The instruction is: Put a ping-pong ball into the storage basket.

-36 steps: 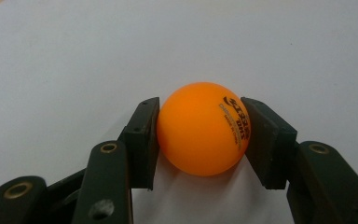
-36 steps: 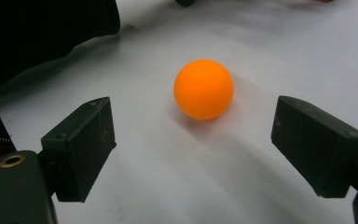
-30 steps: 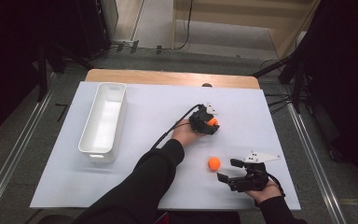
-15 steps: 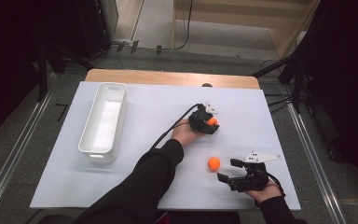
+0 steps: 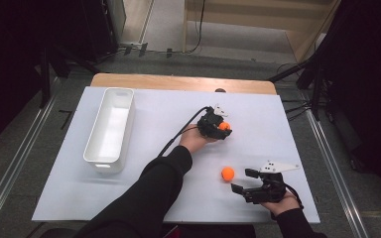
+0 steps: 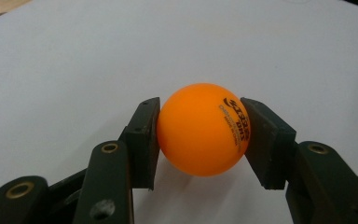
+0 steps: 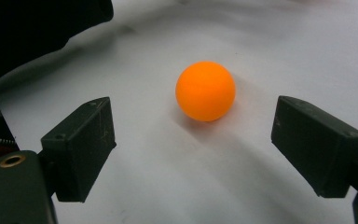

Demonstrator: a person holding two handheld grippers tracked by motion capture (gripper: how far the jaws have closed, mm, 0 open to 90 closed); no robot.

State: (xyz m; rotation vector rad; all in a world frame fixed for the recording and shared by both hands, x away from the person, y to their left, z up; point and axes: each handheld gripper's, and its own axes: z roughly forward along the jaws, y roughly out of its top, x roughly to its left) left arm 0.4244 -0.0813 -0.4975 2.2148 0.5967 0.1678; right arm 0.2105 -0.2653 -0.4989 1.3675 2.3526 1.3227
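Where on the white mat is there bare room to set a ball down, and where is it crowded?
Free: the mat between the white bin and the left hand-held gripper, and its near-left corner. Inside the bin looks bare too. Crowded: the near-right, where the loose orange ball lies just ahead of the open right hand-held gripper.
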